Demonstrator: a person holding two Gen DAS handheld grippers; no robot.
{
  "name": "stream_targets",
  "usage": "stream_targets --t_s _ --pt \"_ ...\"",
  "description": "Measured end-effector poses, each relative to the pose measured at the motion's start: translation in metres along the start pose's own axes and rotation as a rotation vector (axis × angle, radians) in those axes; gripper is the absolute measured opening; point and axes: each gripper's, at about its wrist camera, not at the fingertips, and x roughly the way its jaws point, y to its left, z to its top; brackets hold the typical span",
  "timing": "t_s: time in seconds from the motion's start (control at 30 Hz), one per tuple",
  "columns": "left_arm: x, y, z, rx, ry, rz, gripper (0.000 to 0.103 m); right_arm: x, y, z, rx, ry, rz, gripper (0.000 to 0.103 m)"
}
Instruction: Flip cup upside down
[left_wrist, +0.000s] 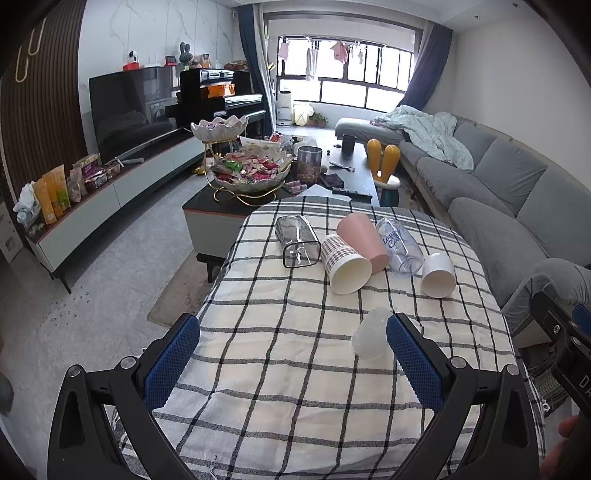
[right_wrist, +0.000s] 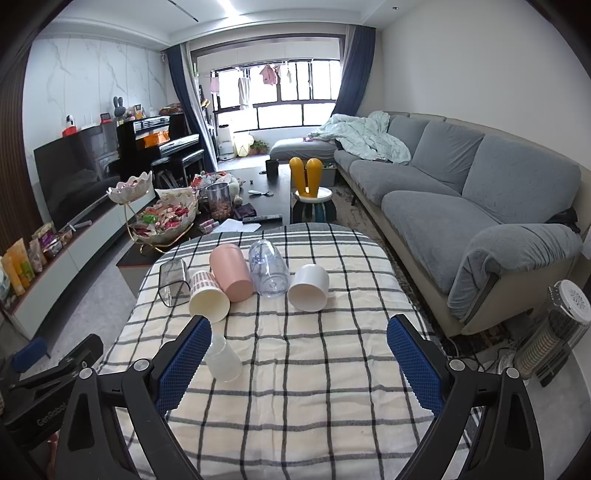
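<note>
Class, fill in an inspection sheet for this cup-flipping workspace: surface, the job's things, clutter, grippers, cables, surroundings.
Surface: checked black-and-cream tablecloth, wrinkled.
Job's things: six cups, all lying on their sides: square clear glass, plaid paper cup, pink plastic cup, clear printed tumbler, white cup, and a frosted translucent cup nearer the grippers.
Clutter: nothing seen on the cloth.
Grippers: left gripper open, empty; right gripper open, empty.
Cables: cords on the floor by the electric heater.
Surroundings: grey sofa, coffee table with tiered snack bowl, television.
</note>
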Motion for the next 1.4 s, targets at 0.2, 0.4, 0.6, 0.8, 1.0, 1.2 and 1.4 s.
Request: stream_targets --t_s 0.2,0.4,0.6,0.8,1.0,1.2,1.4 --pt "0.0001 -0.0003 -0.0001 -0.001 0.002 0.0 0.103 0.0003 0.0003 -0.0005 0.0 0.0 0.0 0.096" --pt "-0.0008 -0.0018 -0.0001 0.003 0.003 -0.001 0.103 -0.0002 0.0007 -0.001 0.0 0.0 0.0 0.096" --pt "-0.0004 -0.0019 -0.0008 0.003 0.003 0.0 0.103 -0.0009 0.0006 -0.0005 -0.001 -0.001 0.0 0.096" --pt "0.0001 -0.0004 -0.0012 0.002 -0.006 0.01 0.103 -0.0006 0.0006 -0.0005 0.001 0.001 0.0 0.096" --pt "0.0028 0.0031 -0.0013 -0.004 0.004 0.003 0.103 -0.0003 0.0004 -0.0005 0.0 0.001 0.0 0.096" --pt "0.0013 0.0046 -0.0008 -0.002 -0.01 0.004 0.103 -0.0002 0.0008 -0.0008 0.001 0.003 0.001 0.096" --pt "0.0025 0.0047 -0.0017 0.004 -0.001 0.015 0.103 -0.0011 0.0004 -0.0005 -0.002 0.003 -0.001 0.096"
